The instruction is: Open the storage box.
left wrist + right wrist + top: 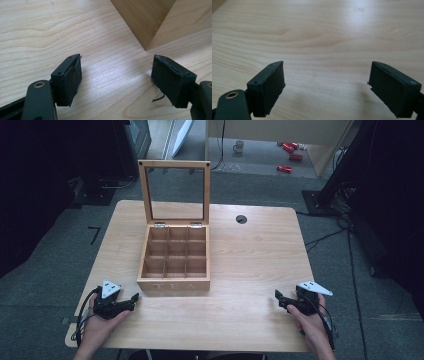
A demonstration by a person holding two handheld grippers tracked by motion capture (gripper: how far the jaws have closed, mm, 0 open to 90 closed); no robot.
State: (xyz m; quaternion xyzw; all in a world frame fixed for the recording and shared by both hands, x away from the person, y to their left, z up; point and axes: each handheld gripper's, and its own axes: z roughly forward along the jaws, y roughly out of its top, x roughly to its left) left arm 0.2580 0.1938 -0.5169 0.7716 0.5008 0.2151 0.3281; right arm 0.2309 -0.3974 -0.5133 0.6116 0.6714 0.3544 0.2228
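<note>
A wooden tea box [174, 281] stands in the middle of the table with its glass lid [174, 190] raised upright. Its nine compartments look empty. My left gripper [133, 300] rests near the table's front left, just left of the box's front corner, jaws open with nothing between them. In the left gripper view the box's corner [145, 22] rises just beyond the open gripper [117, 75]. My right gripper [278, 297] lies near the front right edge, open and empty. In the right gripper view the gripper [327, 85] has bare tabletop between its jaws.
The light wooden table [250, 260] has a round cable hole [241, 219] at the back right. On the floor beyond stand a mug [239, 146] and several red cans [290, 155]. Dark stands and cables flank the table on both sides.
</note>
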